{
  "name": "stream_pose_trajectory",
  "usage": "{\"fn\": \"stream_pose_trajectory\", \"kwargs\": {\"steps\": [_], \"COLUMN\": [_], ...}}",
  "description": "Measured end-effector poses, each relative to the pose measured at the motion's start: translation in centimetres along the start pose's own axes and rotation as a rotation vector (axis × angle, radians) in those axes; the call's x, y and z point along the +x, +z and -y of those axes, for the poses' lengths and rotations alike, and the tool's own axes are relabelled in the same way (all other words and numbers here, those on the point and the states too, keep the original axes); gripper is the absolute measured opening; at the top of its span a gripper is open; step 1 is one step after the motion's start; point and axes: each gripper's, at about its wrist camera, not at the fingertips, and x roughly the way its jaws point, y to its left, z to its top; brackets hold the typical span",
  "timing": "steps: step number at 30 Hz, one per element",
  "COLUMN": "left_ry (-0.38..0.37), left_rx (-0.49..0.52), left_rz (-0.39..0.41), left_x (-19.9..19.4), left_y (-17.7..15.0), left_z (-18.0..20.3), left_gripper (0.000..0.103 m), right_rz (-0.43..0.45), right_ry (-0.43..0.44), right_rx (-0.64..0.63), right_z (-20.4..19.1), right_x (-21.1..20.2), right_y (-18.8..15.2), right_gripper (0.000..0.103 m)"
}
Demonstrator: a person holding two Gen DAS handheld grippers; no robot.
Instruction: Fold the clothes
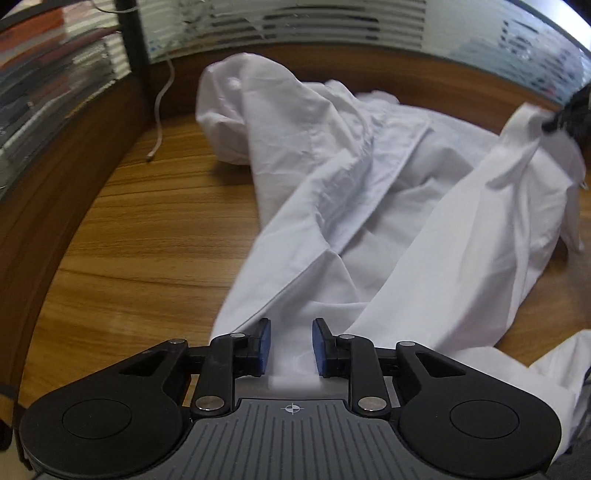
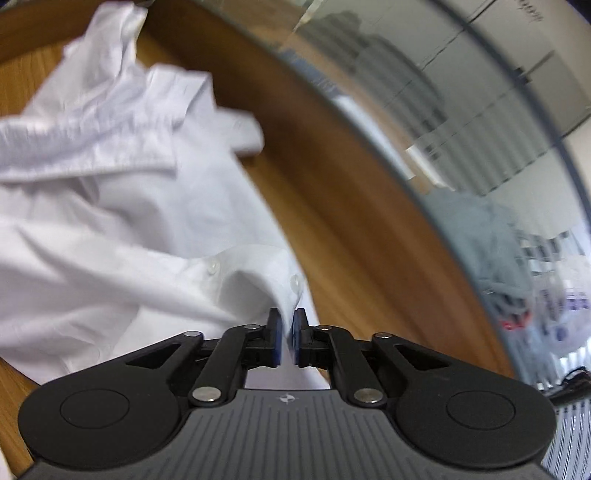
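Note:
A crumpled white button-up shirt [image 1: 369, 184] lies spread over the wooden table [image 1: 147, 229]. My left gripper [image 1: 291, 332] is open at the shirt's near end, and a strip of white cloth runs between its blue pads [image 1: 264, 341] without being pinched. At the far right of the left wrist view, my right gripper [image 1: 565, 114] lifts a corner of the cloth. In the right wrist view, the right gripper [image 2: 288, 321] is shut on the shirt [image 2: 129, 203] at its buttoned edge, near two buttons [image 2: 212, 266]. The collar [image 2: 207, 107] sits further off.
A white cable [image 1: 159, 122] lies on the table at the back left. A wooden rim with a frosted glass partition [image 1: 295, 22] borders the table's far side, and the partition [image 2: 480, 147] runs close along the right gripper's side. Bare wood [image 1: 129, 277] shows left of the shirt.

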Motion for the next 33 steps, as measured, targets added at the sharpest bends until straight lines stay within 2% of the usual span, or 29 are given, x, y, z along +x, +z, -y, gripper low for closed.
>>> {"fn": "stream_pose_trajectory", "kwargs": {"steps": [2,5,7,9,11,16,24,26,33], "left_ry": [0.009,0.016,0.021,0.026,0.031,0.030,0.056,0.077,0.194], "left_rx": [-0.023,-0.042,-0.055,-0.067,-0.080,-0.091,-0.072,-0.071,-0.037], "left_rz": [0.019,0.041,0.056,0.070,0.085,0.073,-0.035,-0.060,-0.129], "left_x": [-1.2,-2.8,-3.8,-4.8,-5.8,-6.7,-5.2,-4.8,-3.7], "left_y": [0.1,0.4,0.6,0.8,1.0,1.0,-0.8,-1.4,-3.4], "left_z": [0.5,1.9,2.8,3.8,4.7,8.1,13.9,15.0,17.4], "left_gripper": [0.037,0.043,0.046,0.050,0.059,0.070,0.072,0.073,0.073], "right_rz": [0.005,0.044,0.077,0.108,0.118,0.110,0.086,0.086,0.089], "right_ry": [0.013,0.040,0.083,0.126,0.176,0.276,0.367,0.378,0.399], "right_rx": [-0.007,0.014,0.054,0.094,0.136,0.222,0.183,0.152,0.026], "right_z": [0.0,0.5,1.5,2.5,3.1,3.0,-0.6,-1.7,-4.5], "right_x": [0.5,-0.7,-2.3,-4.0,-5.0,-5.6,-2.9,-2.3,0.1], "right_y": [-0.3,-0.7,-1.4,-2.1,-3.3,-7.4,-12.0,-12.6,-13.4], "right_gripper": [0.029,0.036,0.039,0.046,0.046,0.046,0.049,0.052,0.052]}}
